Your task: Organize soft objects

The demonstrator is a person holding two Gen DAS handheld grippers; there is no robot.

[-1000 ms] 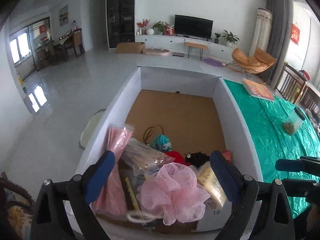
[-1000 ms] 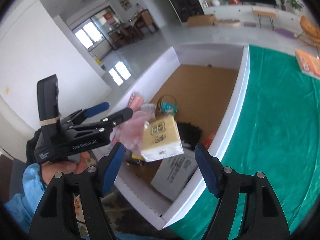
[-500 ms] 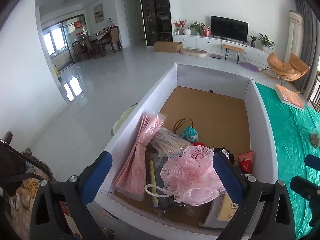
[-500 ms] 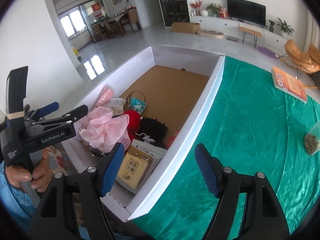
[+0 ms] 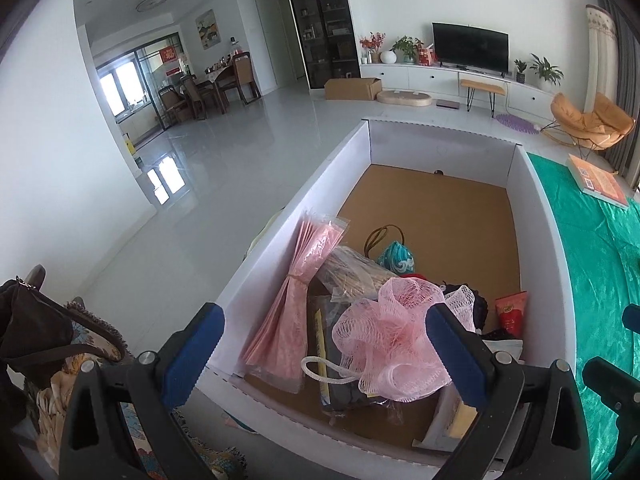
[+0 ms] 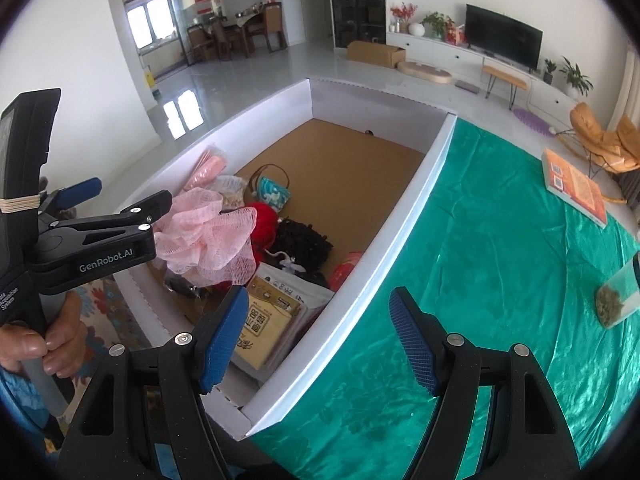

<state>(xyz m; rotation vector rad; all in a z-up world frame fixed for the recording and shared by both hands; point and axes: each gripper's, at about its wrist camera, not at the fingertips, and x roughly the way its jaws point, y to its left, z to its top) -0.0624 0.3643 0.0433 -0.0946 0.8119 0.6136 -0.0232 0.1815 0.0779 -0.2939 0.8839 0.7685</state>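
A second ago my right claw (image 6: 318, 338) carried the yellow packet (image 6: 266, 326); now it's spread, empty, packet lying in the box (image 6: 404, 216) just ahead. Left claw (image 5: 322, 354), spread too, hovers over the pink puff (image 5: 390, 340): next pick, probably.

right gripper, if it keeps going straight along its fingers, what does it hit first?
Probably the white box wall on the side of the green tablecloth: the right gripper, open and empty, frames that rim between its fingers. Depth is unclear; aimed slightly higher, it would pass over the rim instead.
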